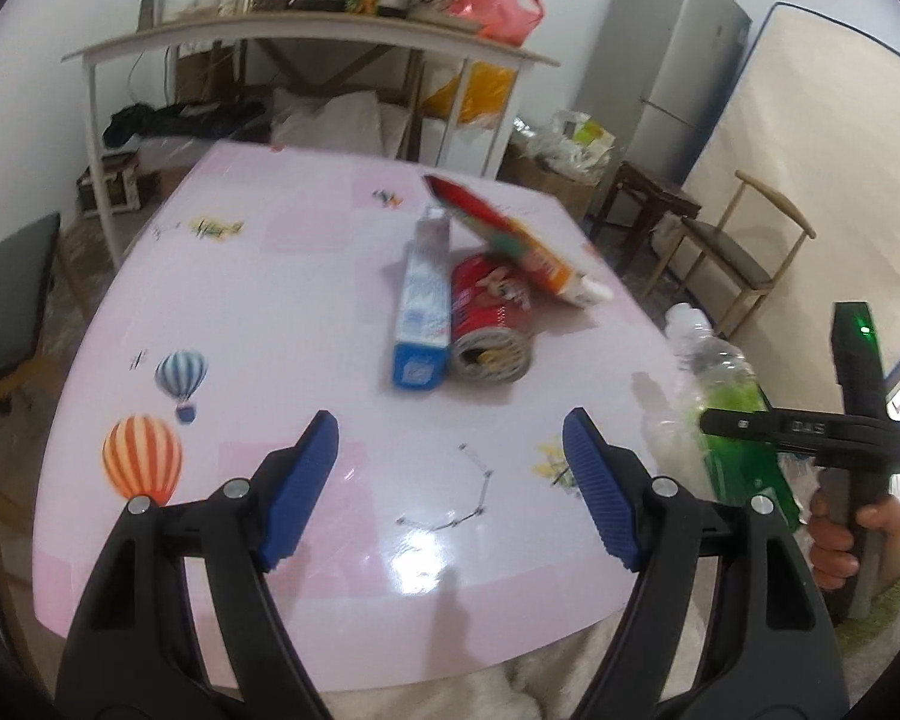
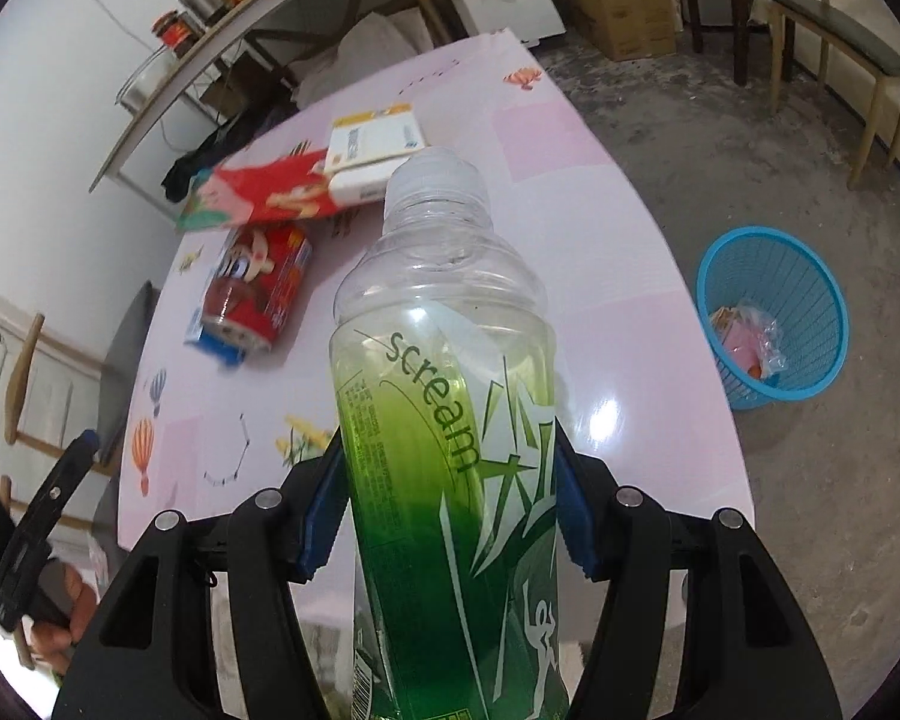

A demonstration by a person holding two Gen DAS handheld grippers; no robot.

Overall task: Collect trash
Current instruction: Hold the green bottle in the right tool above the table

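Right gripper (image 2: 444,516): blue ribbed pads clamped on both sides of a clear plastic bottle (image 2: 450,420), green-fading label, cap end pointing away from the camera. Bottle is held above the near edge of the pink table (image 2: 618,324). Looks empty, though the label hides most of the inside, so not certain.

Left gripper (image 1: 450,480): jaws spread wide, nothing between them, hanging over the near part of the table (image 1: 306,312). Same blue ribbed pads on black plastic arms.

Table: glossy pink top with rounded corners, printed hot-air balloons and flowers.

Trash near the table centre, four pieces in one cluster:
- 1 long blue-and-white carton (image 1: 423,312), rectangular, lying flat
- 1 red metal can (image 1: 489,324), dented, on its side, touching the carton
- 1 flat red and orange cardboard box (image 1: 498,234), tilted, leaning on the can
- 1 white-and-yellow box (image 2: 378,150), behind the red box, at the far side of the cluster

Bin: 1 blue plastic mesh basket (image 2: 810,300) on the concrete floor, right of the table and apart from it. Inside: crumpled clear plastic plus pink and orange scraps; count unclear.
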